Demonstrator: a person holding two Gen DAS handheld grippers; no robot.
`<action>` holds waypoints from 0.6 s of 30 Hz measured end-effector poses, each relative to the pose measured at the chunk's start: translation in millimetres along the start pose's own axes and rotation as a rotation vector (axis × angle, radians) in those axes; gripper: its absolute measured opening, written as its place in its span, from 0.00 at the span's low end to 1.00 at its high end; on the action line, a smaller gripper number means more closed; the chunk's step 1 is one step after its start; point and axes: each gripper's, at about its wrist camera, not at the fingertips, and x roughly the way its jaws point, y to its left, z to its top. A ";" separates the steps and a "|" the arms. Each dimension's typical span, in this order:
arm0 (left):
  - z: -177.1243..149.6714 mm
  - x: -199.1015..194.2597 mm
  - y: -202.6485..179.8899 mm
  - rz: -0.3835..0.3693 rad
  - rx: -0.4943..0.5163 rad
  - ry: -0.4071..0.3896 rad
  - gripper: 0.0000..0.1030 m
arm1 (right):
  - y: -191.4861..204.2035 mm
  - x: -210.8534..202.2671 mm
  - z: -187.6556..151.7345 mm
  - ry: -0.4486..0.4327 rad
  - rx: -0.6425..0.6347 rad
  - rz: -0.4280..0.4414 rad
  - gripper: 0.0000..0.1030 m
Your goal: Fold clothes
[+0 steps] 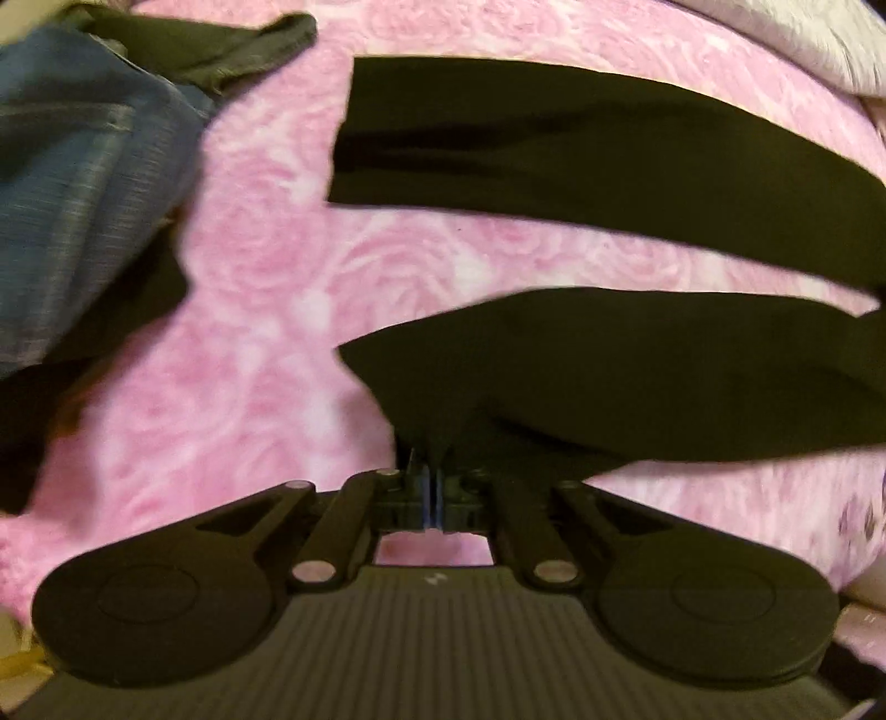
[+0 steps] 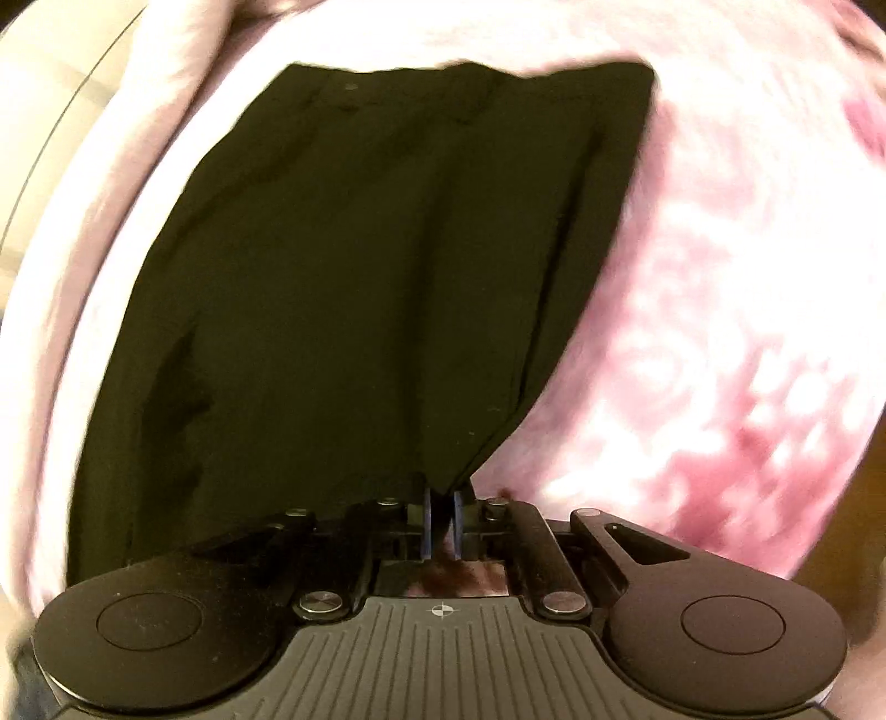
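Left gripper (image 1: 432, 482): jaws pressed together, pinching the near edge of one leg of the black trousers (image 1: 637, 376). The cloth bunches into a small peak at the pinch, then spreads flat over the pink rose-patterned blanket (image 1: 266, 310). Beyond it the second leg (image 1: 581, 144) lies flat and apart from the first, pink showing between them. Farther left, a blue garment (image 1: 83, 166) and a dark green one (image 1: 221, 44) sit in a loose heap.

Right gripper (image 2: 441, 507): jaws nearly closed, nipping a gathered corner of the same trousers (image 2: 376, 266). From the pinch the cloth fans out towards the waistband (image 2: 470, 75) at the far end, blanket (image 2: 720, 332) on both sides.

Handling, as judged: the fabric is thin, light and limp. It folds under its own weight, holds no shape, and should drag without resistance on the plush blanket. A pinch on a hem or seam edge appears soundest; mid-panel holds would gather only one layer. Both views are blurred, so layer count within each pinch cannot be confirmed.
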 end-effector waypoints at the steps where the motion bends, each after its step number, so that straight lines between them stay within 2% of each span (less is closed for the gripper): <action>1: -4.0 -7.9 -1.2 0.016 0.012 0.008 0.00 | -0.3 -6.2 4.1 0.008 -0.028 -0.001 0.05; 3: -10.5 -7.6 -9.1 0.050 0.041 0.057 0.00 | -0.2 -10.0 9.7 0.031 -0.089 -0.009 0.05; 7: -22.9 18.7 -26.9 0.115 0.100 0.170 0.00 | 2.9 9.3 11.7 0.079 -0.180 -0.051 0.05; 11: -36.5 29.8 -30.8 0.146 0.105 0.181 0.01 | -2.0 10.7 11.3 0.089 -0.219 -0.045 0.08; 13: -41.9 29.1 -24.4 0.154 0.077 0.171 0.04 | -10.8 9.6 13.5 0.115 -0.202 -0.062 0.24; 14: -44.6 26.5 -21.9 0.155 0.066 0.166 0.05 | -12.5 7.2 12.9 0.117 -0.212 -0.082 0.38; 15: -47.8 23.6 -19.2 0.157 0.054 0.161 0.07 | -14.0 4.6 12.1 0.118 -0.223 -0.104 0.45; 18: -62.1 11.4 -10.9 0.160 0.006 0.146 0.10 | -9.7 -6.0 -5.3 0.119 -0.268 -0.124 0.51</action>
